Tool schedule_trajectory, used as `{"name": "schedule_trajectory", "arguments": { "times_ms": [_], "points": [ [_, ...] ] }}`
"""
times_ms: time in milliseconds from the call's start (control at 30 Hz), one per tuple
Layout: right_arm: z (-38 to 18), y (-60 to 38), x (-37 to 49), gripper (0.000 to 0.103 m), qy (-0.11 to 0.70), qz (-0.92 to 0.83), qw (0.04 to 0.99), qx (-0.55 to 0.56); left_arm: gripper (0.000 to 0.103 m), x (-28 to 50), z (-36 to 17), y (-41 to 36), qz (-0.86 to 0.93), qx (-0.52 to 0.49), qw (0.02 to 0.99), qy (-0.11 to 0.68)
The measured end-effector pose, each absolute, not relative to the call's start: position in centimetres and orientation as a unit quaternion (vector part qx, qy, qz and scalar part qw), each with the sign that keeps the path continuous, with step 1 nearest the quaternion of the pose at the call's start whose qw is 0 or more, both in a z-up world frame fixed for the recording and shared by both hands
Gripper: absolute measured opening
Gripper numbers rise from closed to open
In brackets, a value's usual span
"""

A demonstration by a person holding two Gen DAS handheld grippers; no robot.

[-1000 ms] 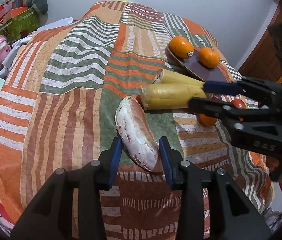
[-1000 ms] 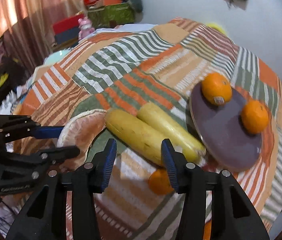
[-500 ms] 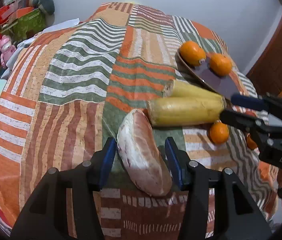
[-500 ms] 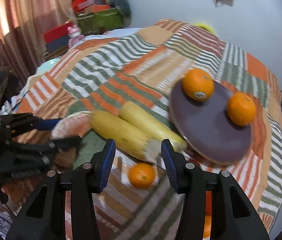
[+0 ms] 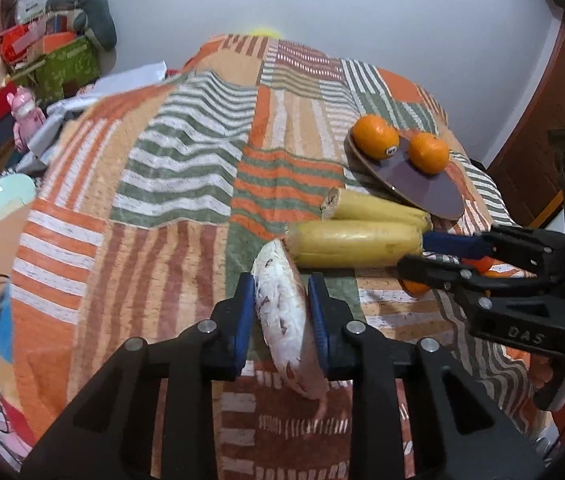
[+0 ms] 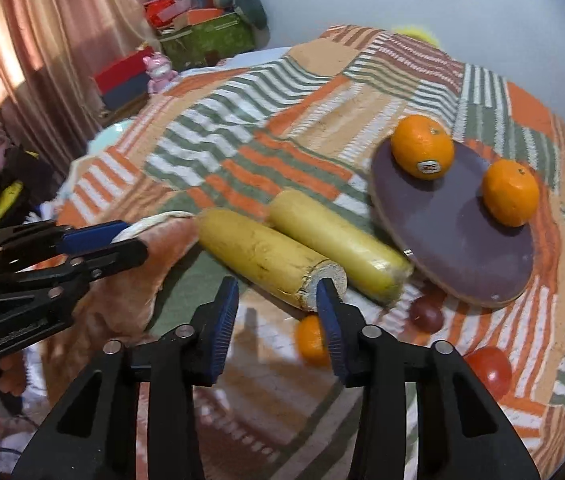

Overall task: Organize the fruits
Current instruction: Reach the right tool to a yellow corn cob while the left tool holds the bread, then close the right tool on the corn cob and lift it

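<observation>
My left gripper (image 5: 281, 314) is shut on a pomelo wedge (image 5: 286, 320), white rind up, lifted off the striped blanket (image 5: 186, 168); it also shows in the right wrist view (image 6: 154, 256). My right gripper (image 6: 276, 316) is open, just above the blanket near the cut end of one of two long yellow fruits (image 6: 266, 256) (image 5: 356, 242). A dark oval plate (image 6: 454, 232) (image 5: 426, 188) holds two oranges (image 6: 422, 146) (image 6: 510, 192). A small orange (image 6: 310, 340) lies partly behind my right finger.
A dark red fruit (image 6: 426, 314) and a red one (image 6: 488, 366) lie on the blanket below the plate. Boxes (image 5: 56, 60) and a pink toy (image 5: 24, 114) stand beyond the bed's far left. A wooden door (image 5: 562, 92) is at right.
My left gripper has shut on the pomelo wedge and raised it. My right gripper has moved back and down toward the yellow fruit's cut end, staying open.
</observation>
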State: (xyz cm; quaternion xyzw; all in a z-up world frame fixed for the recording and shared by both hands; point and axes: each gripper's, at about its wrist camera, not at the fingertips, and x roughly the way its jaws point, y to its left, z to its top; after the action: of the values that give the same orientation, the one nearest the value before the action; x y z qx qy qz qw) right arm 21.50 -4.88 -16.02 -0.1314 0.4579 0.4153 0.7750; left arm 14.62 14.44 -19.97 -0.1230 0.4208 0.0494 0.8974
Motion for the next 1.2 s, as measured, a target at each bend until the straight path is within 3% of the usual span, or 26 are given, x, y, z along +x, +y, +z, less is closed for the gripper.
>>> {"name": "schedule_trajectory", "arguments": {
  "times_ms": [100,300,700,967,1200],
  "points": [
    [-15.3,-4.4,19.8,0.030,0.454,0.446,0.759,-0.135,0.026,13.8,-19.2,14.7,0.043,-0.128,0.900,0.414],
    [-15.1,-3.2,17.1,0.030,0.443,0.460,0.752,-0.160,0.026,11.6,-17.5,14.8,0.043,-0.117,0.908,0.401],
    [-16.8,0.3,19.5,0.030,0.449,0.437,0.745,-0.228,0.026,9.9,-17.1,15.7,0.049,-0.124,0.909,0.394],
    [-18.1,2.5,19.6,0.044,0.439,0.438,0.738,-0.266,0.026,10.8,-18.2,16.0,0.047,-0.130,0.904,0.405],
    [-18.7,3.2,19.6,0.043,0.433,0.443,0.738,-0.267,0.026,11.5,-18.6,16.2,0.048,-0.134,0.901,0.409]
  ]
}}
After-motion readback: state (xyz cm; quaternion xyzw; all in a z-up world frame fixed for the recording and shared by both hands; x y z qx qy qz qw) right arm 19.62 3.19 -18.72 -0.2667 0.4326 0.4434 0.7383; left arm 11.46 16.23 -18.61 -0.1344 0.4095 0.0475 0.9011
